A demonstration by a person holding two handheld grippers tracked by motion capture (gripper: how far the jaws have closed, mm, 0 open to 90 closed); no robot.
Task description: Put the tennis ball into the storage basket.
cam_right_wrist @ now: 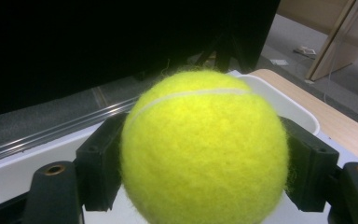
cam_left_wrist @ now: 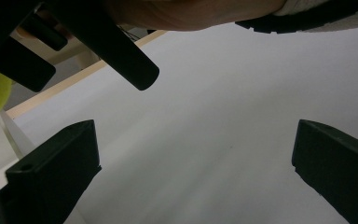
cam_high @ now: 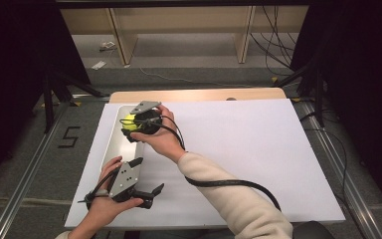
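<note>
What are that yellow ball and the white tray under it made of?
The ball in the right claw looks like felt over rubber: fuzzy nap, stray fibres, a pale curved seam. The tray seems smooth moulded plastic, with a rounded rim and slight sheen, though I can't be certain.

A white sheet (cam_high: 238, 149) covers the surface, whose pale wooden far edge (cam_high: 199, 94) peeks out beyond it. Grey floor (cam_high: 199, 55) stretches beyond, with light wooden shelving (cam_high: 179, 25) at the far side. Dark curtains (cam_high: 10, 59) hang left and right. Black cables (cam_high: 273, 45) trail far right. A metal rail (cam_high: 25, 184) runs along the left.
</note>
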